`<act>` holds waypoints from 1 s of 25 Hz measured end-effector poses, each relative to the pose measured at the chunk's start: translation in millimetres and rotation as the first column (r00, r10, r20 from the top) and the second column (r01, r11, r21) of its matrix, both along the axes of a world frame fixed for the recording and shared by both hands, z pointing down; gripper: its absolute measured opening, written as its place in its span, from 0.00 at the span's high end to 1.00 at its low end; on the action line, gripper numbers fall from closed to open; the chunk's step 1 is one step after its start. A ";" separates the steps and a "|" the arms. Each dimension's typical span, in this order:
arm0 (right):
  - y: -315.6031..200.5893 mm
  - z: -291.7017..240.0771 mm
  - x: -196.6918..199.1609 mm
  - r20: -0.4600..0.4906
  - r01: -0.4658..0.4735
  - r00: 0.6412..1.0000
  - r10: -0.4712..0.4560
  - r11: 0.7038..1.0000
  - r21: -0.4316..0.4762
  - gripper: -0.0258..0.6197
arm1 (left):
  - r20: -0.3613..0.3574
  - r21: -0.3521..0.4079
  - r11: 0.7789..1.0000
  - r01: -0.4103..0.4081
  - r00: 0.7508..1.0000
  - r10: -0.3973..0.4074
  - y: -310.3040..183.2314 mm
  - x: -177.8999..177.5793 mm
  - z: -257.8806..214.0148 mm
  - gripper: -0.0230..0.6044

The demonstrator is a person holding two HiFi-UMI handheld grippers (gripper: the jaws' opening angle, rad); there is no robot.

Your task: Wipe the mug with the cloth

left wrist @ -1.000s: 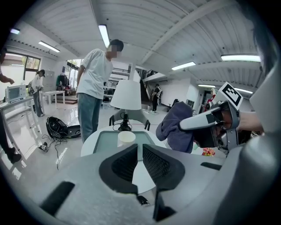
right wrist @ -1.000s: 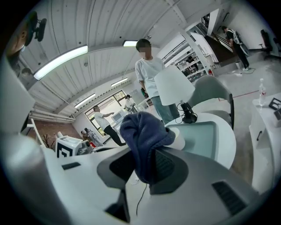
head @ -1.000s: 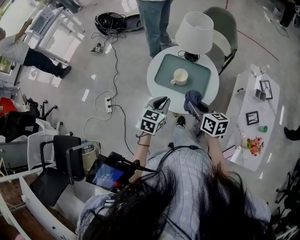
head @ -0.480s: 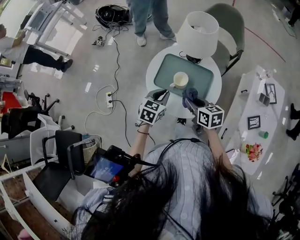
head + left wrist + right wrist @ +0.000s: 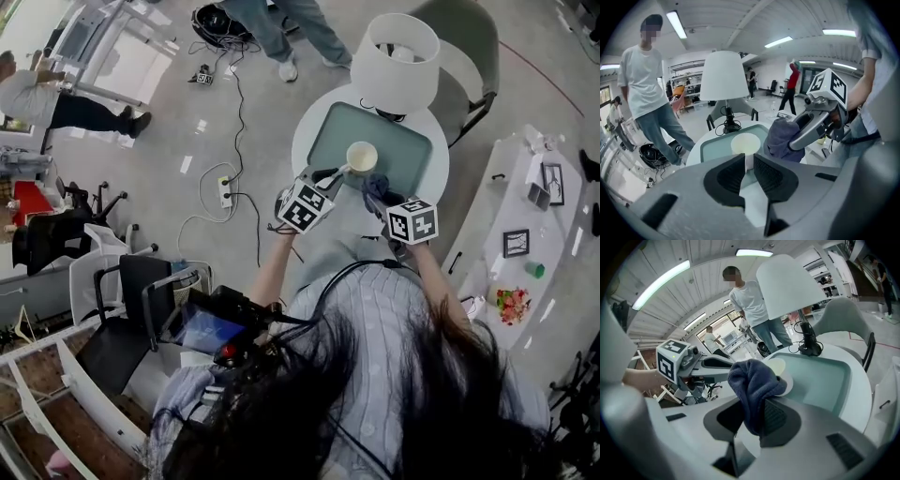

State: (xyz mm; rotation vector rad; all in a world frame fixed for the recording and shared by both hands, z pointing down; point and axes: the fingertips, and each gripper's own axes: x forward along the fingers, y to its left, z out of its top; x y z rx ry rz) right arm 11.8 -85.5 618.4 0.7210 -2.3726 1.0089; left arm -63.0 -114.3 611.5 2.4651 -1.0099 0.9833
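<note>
A cream mug (image 5: 362,156) stands on a green tray (image 5: 403,150) on the round white table, its handle towards me. My left gripper (image 5: 327,177) is just short of that handle. Its jaws have just been opening to a narrow slit with nothing between them. In the left gripper view (image 5: 749,161) the mug (image 5: 745,142) shows through that slit. My right gripper (image 5: 382,197) is shut on a bunched dark blue cloth (image 5: 376,185) that hangs close to the mug's near right side. The right gripper view shows the cloth (image 5: 752,380) covering part of the mug (image 5: 787,378).
A lamp with a white shade (image 5: 401,49) stands at the table's far edge, its cord on the tray's rim. A grey-green chair (image 5: 473,42) is behind it. A person (image 5: 644,89) stands beyond the table. A white side table (image 5: 525,234) with small items is at the right.
Both grippers have moved forward and down, from short of the table to the mug. The cloth now hangs next to the mug and the left gripper's tips are at its handle.
</note>
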 end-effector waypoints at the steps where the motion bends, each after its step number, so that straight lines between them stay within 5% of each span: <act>1: -0.2 3.5 0.1 -0.008 0.006 1.000 -0.006 1.000 -0.007 0.82 | 0.021 -0.007 0.999 -0.037 0.999 0.037 -1.8 3.0 3.2 0.89; 5: -0.2 15.9 1.3 -0.034 0.024 0.999 -0.025 0.999 -0.031 0.82 | 0.144 -0.044 0.974 -0.221 0.964 0.225 -4.8 17.4 17.7 0.74; 11: -2.4 26.4 -3.0 -0.049 0.016 0.999 -0.019 0.998 -0.065 0.82 | 0.302 -0.076 0.908 -0.412 0.859 0.415 -14.0 29.6 32.5 0.74; 14: -3.3 30.8 -4.9 -0.049 -0.007 0.999 0.003 0.996 -0.085 0.82 | 0.335 -0.110 0.878 -0.465 0.815 0.473 -14.8 36.7 40.9 0.74; 25: -14.6 48.8 -5.1 -0.100 -0.132 0.988 0.120 0.983 -0.130 0.82 | 0.341 -0.180 0.810 -0.559 0.737 0.584 -11.2 59.7 78.7 0.75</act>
